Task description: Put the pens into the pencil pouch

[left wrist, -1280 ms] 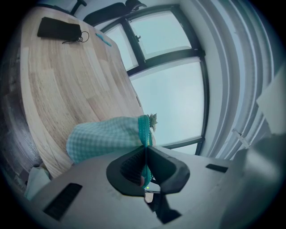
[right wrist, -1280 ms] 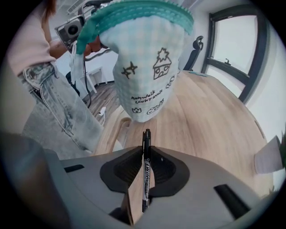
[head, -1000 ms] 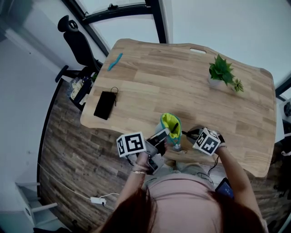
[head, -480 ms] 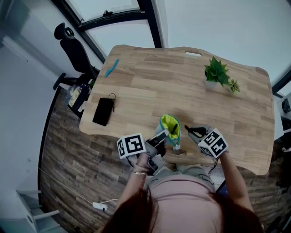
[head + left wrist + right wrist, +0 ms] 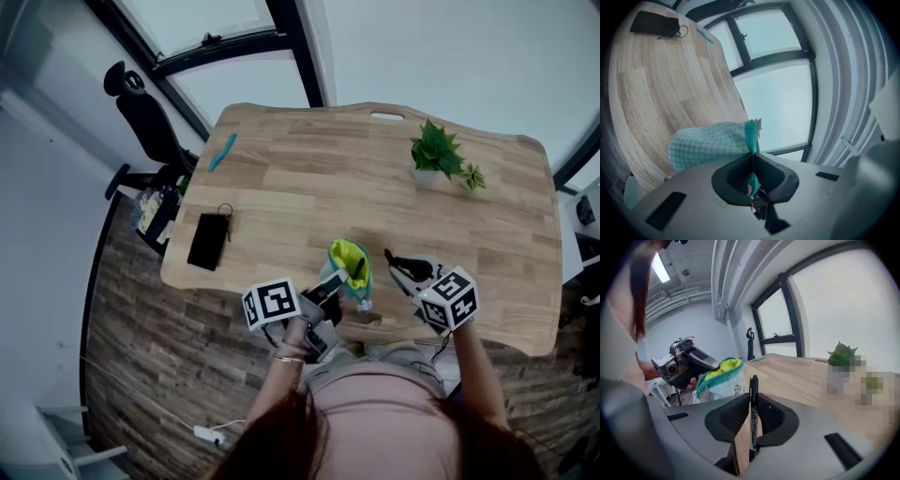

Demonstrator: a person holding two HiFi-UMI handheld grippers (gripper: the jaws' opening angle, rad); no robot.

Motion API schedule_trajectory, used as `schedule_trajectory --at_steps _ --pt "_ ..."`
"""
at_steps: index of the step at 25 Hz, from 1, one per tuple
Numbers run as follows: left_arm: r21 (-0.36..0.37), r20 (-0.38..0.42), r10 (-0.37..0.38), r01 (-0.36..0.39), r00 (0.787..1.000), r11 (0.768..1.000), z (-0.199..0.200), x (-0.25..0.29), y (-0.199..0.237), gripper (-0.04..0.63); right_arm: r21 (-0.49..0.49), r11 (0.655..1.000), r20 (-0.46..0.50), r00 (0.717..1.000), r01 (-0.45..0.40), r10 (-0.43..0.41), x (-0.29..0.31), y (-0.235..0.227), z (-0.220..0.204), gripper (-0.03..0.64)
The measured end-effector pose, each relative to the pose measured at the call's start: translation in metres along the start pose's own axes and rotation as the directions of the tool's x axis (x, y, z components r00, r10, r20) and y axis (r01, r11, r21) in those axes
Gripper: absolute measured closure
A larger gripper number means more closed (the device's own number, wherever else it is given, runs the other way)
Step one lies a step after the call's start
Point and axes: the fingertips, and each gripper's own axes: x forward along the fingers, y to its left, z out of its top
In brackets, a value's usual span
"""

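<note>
Right gripper [image 5: 753, 408] pinches pen [image 5: 753, 385] (lower end hidden).

Left hand-held gripper [image 5: 335, 282] grips the pencil pouch [image 5: 347, 257], right hand-held gripper [image 5: 396, 263] near it

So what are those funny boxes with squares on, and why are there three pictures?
The boxes belong to two grabbing tools that a person holds. One picture comes from a camera on the person's head, looking down at a wooden table. The other two come from cameras riding on the tools. The left gripper pinches the rim of a checked pouch. The right gripper holds a black pen. Also on the table: a blue pen, a black case and a small plant.
</note>
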Motion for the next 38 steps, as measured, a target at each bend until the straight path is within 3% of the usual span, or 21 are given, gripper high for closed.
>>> schedule_trajectory --at_steps 9,22,32,38 --pt "0.004 -0.023 -0.006 0.006 1.000 1.000 -0.002 0.012 -0.003 0.586 0.119 0.993 0.201 0.979 -0.018 -0.007 -0.027 -0.005 0.044 0.566" --pt "0.006 -0.085 -0.017 0.017 0.996 1.000 -0.019 0.030 -0.010 0.586 0.145 0.984 0.441 0.897 -0.104 0.030 -0.061 0.002 0.106 0.566" --pt "0.022 -0.134 -0.016 0.019 0.991 1.000 -0.032 0.039 -0.014 0.586 0.116 0.979 0.531 0.843 -0.171 0.084 -0.063 0.017 0.131 0.566" --pt "0.009 -0.157 -0.043 0.045 0.987 0.999 -0.039 0.043 -0.021 0.586 0.086 0.985 0.516 0.853 -0.150 0.085 -0.054 0.022 0.124 0.566"
